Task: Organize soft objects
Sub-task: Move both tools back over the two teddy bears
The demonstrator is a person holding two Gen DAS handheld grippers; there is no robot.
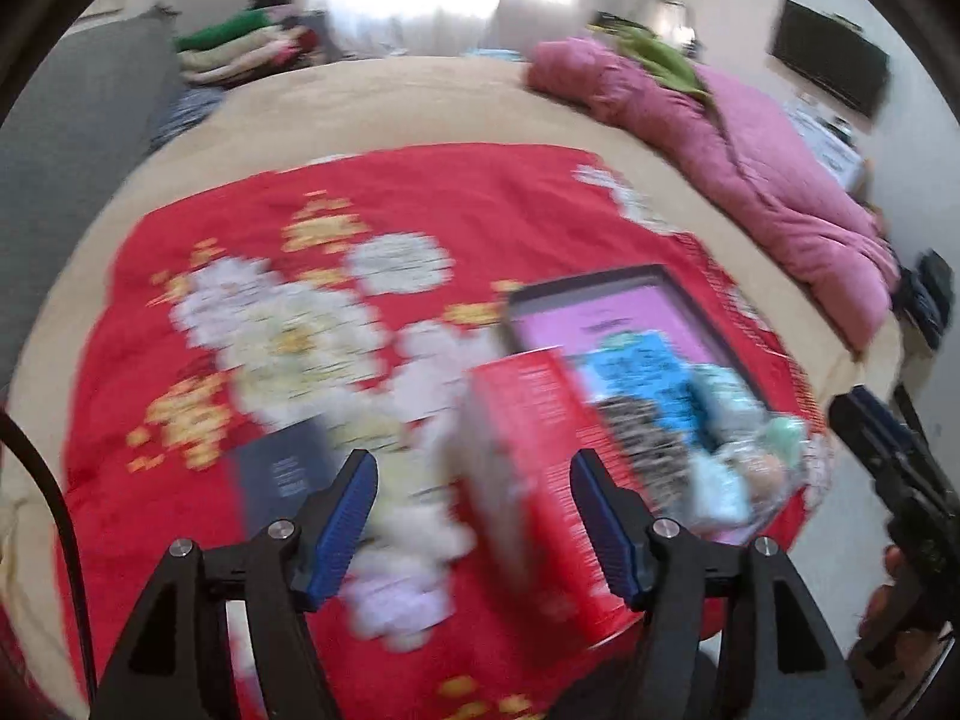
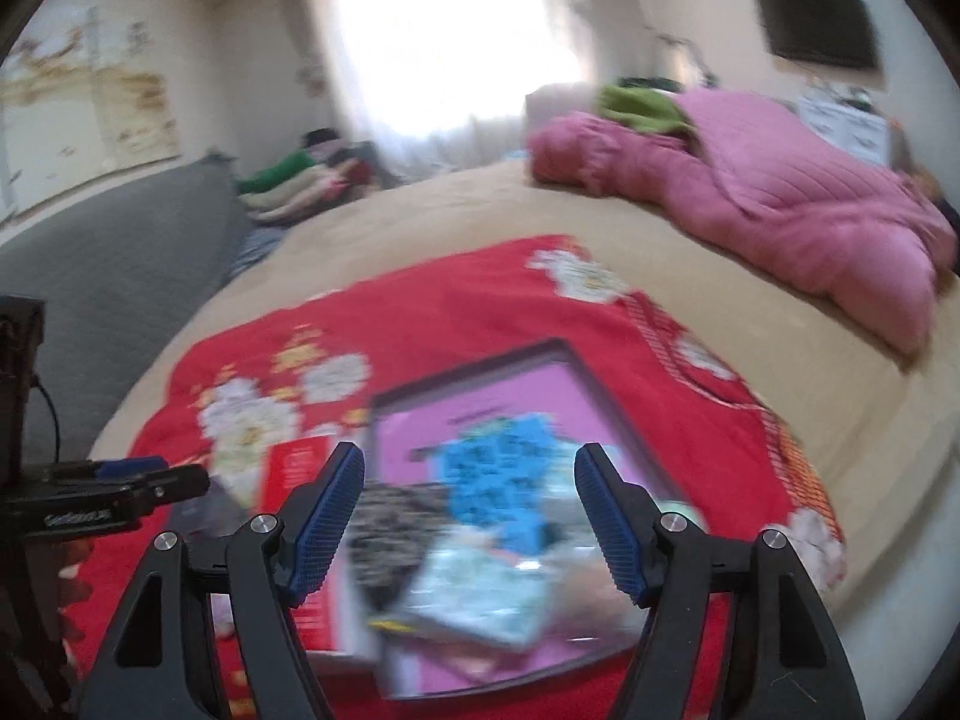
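A red flowered blanket (image 1: 420, 198) lies spread on the bed. On it sits a dark-rimmed tray (image 1: 600, 282) with a pink bottom, holding a blue soft piece (image 1: 636, 372), a black-and-white patterned piece (image 1: 648, 444) and clear plastic packets (image 1: 732, 468). A red box (image 1: 528, 450) stands against the tray's left side. My left gripper (image 1: 473, 468) hovers open above the red box, its pads clear of it. My right gripper (image 2: 471, 462) hovers open above the tray (image 2: 468, 369), over the blue piece (image 2: 498, 480) and the packets (image 2: 486, 588). Both views are blurred.
A dark grey booklet (image 1: 282, 474) lies left of the red box. A pink quilt (image 1: 750, 150) with a green cloth (image 1: 660, 54) fills the bed's far right. Folded clothes (image 1: 240, 48) are stacked at the far left, beside a grey padded panel (image 1: 78, 120). A screen (image 1: 828, 66) hangs on the wall.
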